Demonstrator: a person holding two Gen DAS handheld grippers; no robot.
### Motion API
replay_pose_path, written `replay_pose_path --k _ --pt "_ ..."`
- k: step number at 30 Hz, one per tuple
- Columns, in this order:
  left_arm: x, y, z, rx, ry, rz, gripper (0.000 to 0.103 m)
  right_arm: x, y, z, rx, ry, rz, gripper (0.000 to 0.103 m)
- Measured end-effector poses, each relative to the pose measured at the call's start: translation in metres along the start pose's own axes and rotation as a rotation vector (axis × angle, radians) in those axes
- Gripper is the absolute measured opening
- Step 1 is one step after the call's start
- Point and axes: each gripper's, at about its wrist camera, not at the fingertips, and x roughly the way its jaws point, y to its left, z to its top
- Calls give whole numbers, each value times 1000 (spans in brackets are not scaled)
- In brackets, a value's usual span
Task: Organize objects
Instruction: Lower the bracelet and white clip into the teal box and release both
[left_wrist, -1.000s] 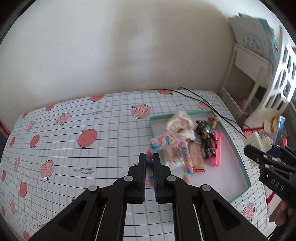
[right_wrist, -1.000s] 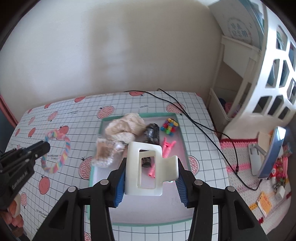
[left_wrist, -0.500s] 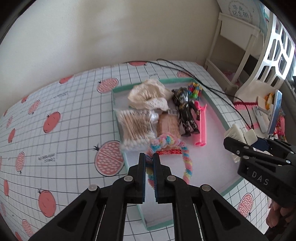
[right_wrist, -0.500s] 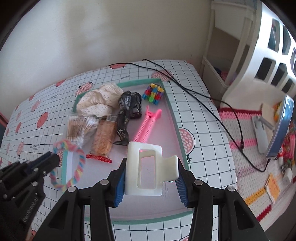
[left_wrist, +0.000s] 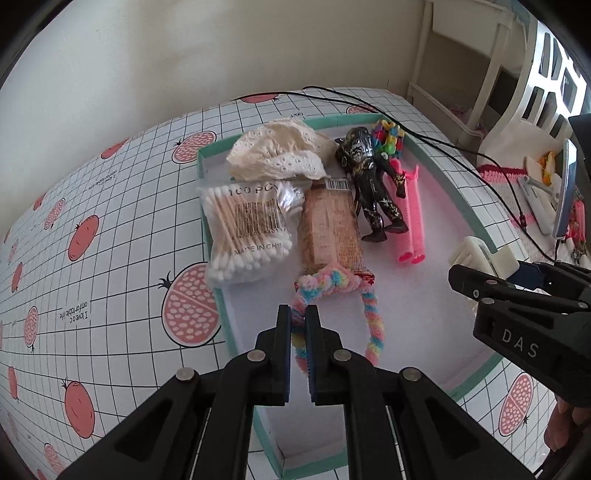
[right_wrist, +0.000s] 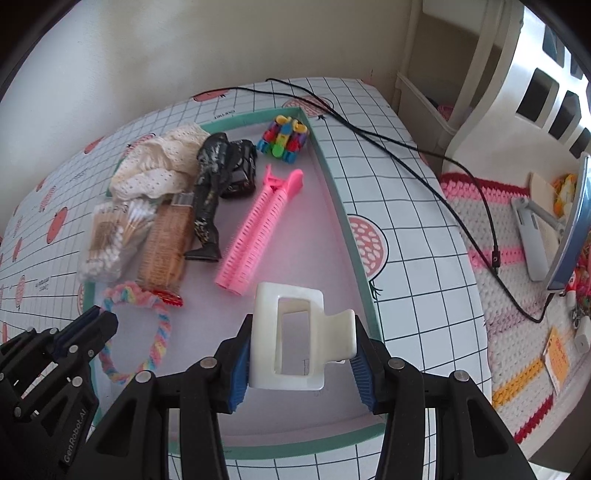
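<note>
**Two grippers holding hair accessories over a tray**

Two handheld grippers hover above a teal-rimmed tray (right_wrist: 364, 258) on a pomegranate-print tablecloth (left_wrist: 110, 229). At 6 o'clock in its own view, the left gripper (left_wrist: 298, 325) pinches a rainbow braided hair tie (left_wrist: 373, 325), its loop hanging over the tray floor. The right gripper (right_wrist: 301, 350) clamps a white claw clip (right_wrist: 291, 339) near the tray's 5 o'clock corner. Toward 11 o'clock lie bagged cotton swabs (left_wrist: 243, 229), a cracker packet (left_wrist: 328, 229), a black figure (left_wrist: 369, 184) and a pink clip (right_wrist: 258, 229).
</note>
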Motion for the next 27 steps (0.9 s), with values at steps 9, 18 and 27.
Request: replay_pose_path --k 9,18,27 --pt "17 -5 -6 35 38 46 7 12 -6 -4 -8 28 8 50" --pt "22 -9 -10 53 50 61 7 18 -6 -10 -40 45 10 49" --pt "21 -7 -8 31 70 28 9 16 -13 -17 -39 38 18 49"
